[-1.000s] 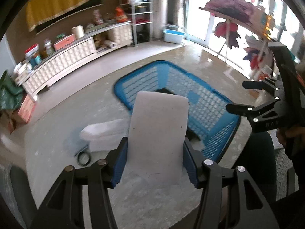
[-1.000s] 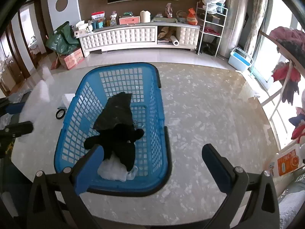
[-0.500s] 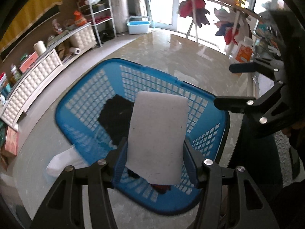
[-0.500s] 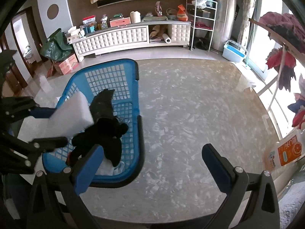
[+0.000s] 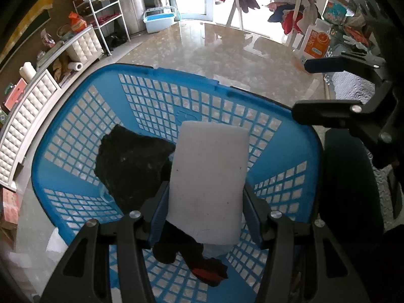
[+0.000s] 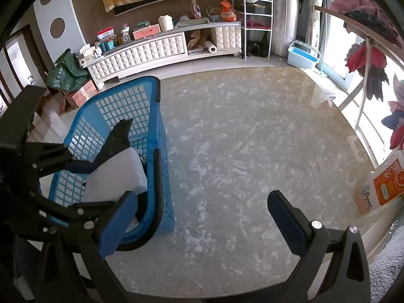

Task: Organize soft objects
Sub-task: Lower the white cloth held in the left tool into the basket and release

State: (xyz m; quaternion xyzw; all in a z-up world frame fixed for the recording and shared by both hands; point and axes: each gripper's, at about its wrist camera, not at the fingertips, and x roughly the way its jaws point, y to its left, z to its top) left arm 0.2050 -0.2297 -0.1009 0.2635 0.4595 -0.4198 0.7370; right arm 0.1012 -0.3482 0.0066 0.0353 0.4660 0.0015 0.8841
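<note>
With the left hand-held gripper (image 5: 205, 202) clamping the white foam block (image 5: 208, 179) above the blue basket (image 5: 75, 116) at frame centre, release seems next, while the right hand-held gripper (image 6: 202, 217) gapes empty.

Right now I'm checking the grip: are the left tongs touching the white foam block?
Touching. The left wrist view shows the left tongs with both blue pads pressed against the sides of the white foam block.
</note>
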